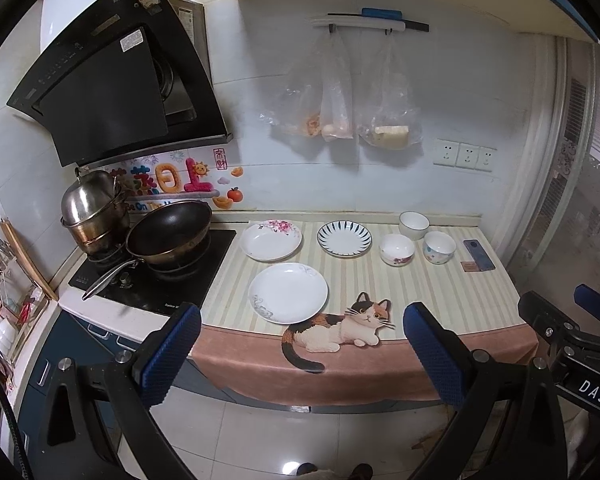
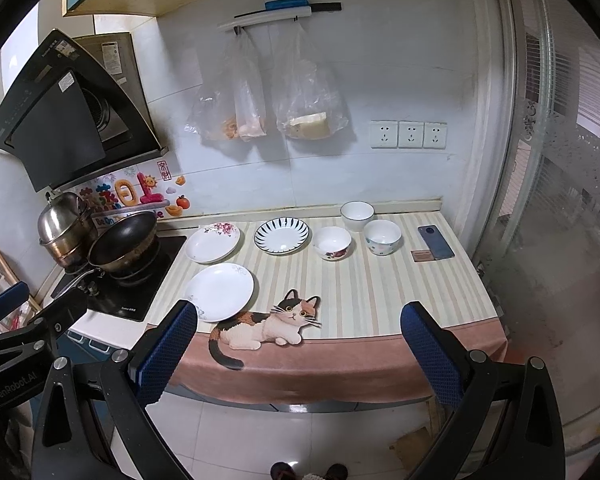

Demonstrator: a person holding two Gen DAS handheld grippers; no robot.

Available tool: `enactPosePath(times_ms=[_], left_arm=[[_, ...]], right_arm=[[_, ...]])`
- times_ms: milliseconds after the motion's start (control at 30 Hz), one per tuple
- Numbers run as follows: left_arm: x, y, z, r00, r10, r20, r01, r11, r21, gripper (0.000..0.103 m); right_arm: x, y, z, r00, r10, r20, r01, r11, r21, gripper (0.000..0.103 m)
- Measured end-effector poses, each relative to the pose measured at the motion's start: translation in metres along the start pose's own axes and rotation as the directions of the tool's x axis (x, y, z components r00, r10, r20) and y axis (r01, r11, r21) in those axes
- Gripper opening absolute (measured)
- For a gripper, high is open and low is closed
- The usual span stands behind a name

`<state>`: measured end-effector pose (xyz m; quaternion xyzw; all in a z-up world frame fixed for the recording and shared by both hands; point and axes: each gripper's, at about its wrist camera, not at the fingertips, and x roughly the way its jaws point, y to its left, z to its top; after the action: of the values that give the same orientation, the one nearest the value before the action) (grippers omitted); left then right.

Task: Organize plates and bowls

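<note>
A small kitchen: pale tiled wall [image 2: 380, 60] with three sockets [image 2: 410, 135], plastic bags [image 2: 260, 92] hanging from a rail, a black range hood [image 1: 112, 80] over the stove [image 1: 156, 276], glossy white floor tiles [image 2: 300, 436], frosted window [image 2: 572, 200] at right

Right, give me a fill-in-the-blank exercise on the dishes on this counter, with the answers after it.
1. The number of plates on the striped counter mat is ____.
2. The round plate with dark radiating stripes sits directly to the ____ of the white plate with pink flowers.
3. The dark blue phone lies at the mat's ____ end.
4. Both the left gripper and the right gripper have their fingers ____.

Answers: three; right; right; open
</note>
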<state>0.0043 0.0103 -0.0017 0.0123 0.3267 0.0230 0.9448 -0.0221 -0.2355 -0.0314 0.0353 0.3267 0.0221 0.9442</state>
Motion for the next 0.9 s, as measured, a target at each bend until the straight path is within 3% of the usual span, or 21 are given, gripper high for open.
enactPosePath(times_ms=[900], left_arm=[[0.016, 0.014, 0.003, 1.000, 0.000, -0.012, 0.000, 1.000, -0.009, 0.103]], right_arm=[[0.018, 0.017, 0.002, 1.000, 0.000, -0.013, 0.000, 1.000, 0.000, 0.103]])
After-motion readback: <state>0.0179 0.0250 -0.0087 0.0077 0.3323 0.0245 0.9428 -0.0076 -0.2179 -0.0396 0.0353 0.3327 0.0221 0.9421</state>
